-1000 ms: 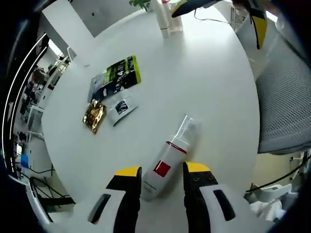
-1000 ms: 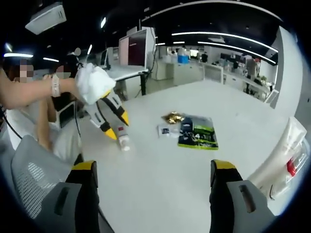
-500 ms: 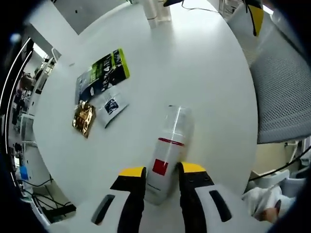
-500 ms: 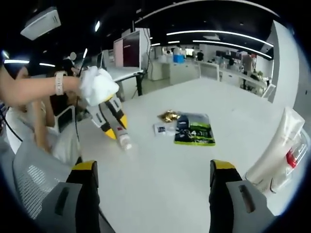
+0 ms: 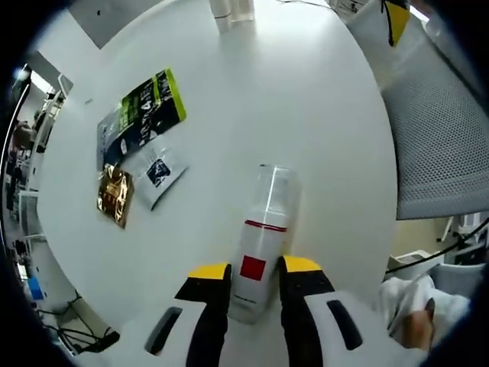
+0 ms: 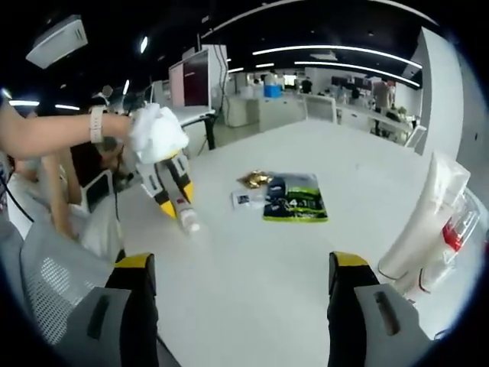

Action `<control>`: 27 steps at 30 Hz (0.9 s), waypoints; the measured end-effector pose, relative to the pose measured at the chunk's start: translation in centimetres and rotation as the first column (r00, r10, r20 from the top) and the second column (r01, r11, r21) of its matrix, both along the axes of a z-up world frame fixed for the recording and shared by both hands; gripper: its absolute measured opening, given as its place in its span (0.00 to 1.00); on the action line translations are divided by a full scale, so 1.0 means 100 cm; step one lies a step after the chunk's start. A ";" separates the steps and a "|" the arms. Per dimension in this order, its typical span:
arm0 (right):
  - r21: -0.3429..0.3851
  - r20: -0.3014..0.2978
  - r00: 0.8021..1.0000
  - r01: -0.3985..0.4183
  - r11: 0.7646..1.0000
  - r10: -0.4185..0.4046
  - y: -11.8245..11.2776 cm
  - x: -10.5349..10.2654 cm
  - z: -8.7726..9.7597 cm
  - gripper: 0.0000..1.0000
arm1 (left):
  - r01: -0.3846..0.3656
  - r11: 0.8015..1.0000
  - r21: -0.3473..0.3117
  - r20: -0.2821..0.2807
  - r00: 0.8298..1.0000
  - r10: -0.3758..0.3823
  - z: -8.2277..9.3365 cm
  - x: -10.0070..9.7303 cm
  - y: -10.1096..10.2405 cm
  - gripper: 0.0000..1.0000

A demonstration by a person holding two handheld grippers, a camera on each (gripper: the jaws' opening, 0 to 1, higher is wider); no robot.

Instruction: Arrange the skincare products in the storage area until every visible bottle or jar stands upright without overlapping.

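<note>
A white bottle (image 5: 260, 245) with a red square, a red band and a clear cap sits between the jaws of my left gripper (image 5: 253, 269), which is shut on its lower body over the round white table (image 5: 306, 115). In the right gripper view the same left gripper (image 6: 175, 196) holds that bottle (image 6: 184, 216), cap tilted down to the table. My right gripper (image 6: 239, 274) stands open above the table, nothing between its fingers. A white tube (image 6: 416, 222) and a bottle with a red mark (image 6: 451, 237) stand upright at the right.
A green and black sachet (image 5: 141, 115), a small white sachet (image 5: 157, 172) and a gold packet (image 5: 112, 195) lie flat on the table. A grey mesh chair (image 5: 439, 145) stands beside the table edge. Two white containers (image 5: 231, 9) stand at the far edge.
The left gripper has closed from open onto the white bottle and lifted it, so the table looks further away. The right gripper stays open and has shifted only slightly.
</note>
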State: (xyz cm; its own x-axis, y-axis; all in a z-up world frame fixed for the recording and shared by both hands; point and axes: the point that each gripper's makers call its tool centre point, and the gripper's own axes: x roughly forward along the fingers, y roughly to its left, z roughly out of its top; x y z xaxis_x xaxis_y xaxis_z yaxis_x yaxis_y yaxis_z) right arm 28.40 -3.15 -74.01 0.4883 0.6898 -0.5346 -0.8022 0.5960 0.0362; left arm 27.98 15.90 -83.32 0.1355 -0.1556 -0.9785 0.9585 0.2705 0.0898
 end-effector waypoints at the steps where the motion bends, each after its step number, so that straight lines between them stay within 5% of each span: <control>1: 0.004 -0.002 1.000 -0.001 1.000 0.001 0.000 0.000 0.000 0.92 | 0.007 1.000 0.005 -0.015 1.000 -0.007 -0.001 0.000 0.001 0.25; 6: 0.004 -0.003 1.000 -0.005 1.000 0.005 0.001 -0.002 -0.001 0.91 | 0.025 1.000 -0.002 -0.087 0.996 -0.025 -0.004 0.002 0.000 0.24; 17: 0.008 -0.007 1.000 0.007 1.000 -0.007 -0.003 -0.001 -0.002 0.90 | 0.124 0.989 0.078 -0.116 0.987 -0.114 -0.005 -0.001 -0.001 0.23; 21: 0.016 -0.006 1.000 0.013 1.000 -0.013 -0.006 -0.002 -0.002 0.89 | 0.036 0.996 0.079 -0.104 0.994 -0.028 -0.003 -0.004 0.001 0.20; 27: 0.045 -0.039 0.998 0.045 0.998 -0.043 -0.014 -0.005 -0.007 0.85 | 0.015 0.999 0.041 -0.013 1.000 -0.014 0.000 -0.009 -0.007 0.19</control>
